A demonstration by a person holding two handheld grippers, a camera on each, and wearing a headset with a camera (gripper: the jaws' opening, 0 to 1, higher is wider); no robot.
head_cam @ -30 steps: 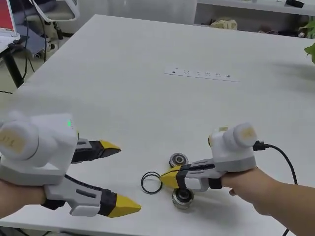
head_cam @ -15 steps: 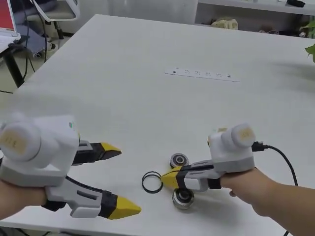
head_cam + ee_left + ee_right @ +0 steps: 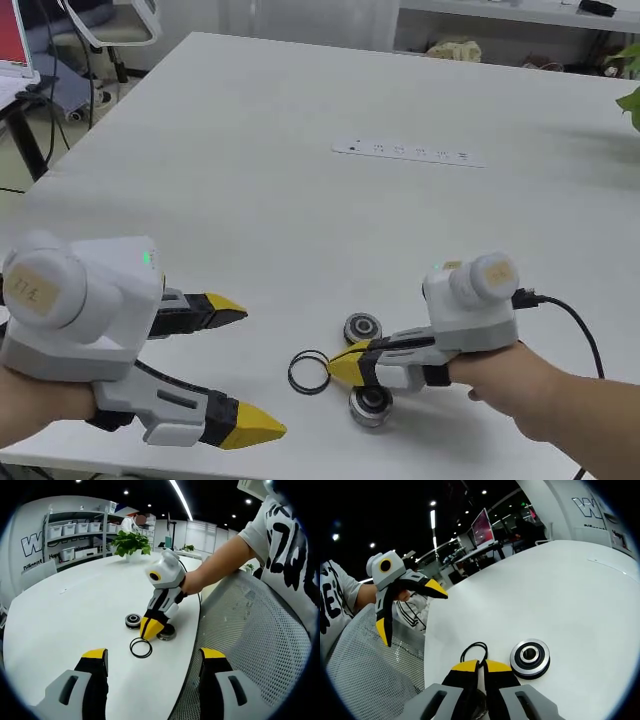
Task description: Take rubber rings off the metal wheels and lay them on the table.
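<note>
Head view: right gripper [image 3: 340,367], jaws together, touches the thin black rubber ring [image 3: 308,371] lying flat on the white table [image 3: 300,200], apparently delivered there; whether it pinches the ring is unclear. The round metal wheel [image 3: 363,326] sits just beside; left gripper [image 3: 252,369] hangs wide apart, probably ready to steady it.

My left gripper [image 3: 245,368] has a chunky white housing with a round cap, a pale label [image 3: 25,290] with faint print, and a small green light [image 3: 147,259]. Its jaws are dark grey and end in pointed yellow tips [image 3: 252,424]. My right gripper [image 3: 340,366] has the same white body, labelled cap and yellow tips, with a black cable [image 3: 565,308] plugged into its rear. I wear a short-sleeved white T-shirt [image 3: 290,545] with bold black print.
</note>
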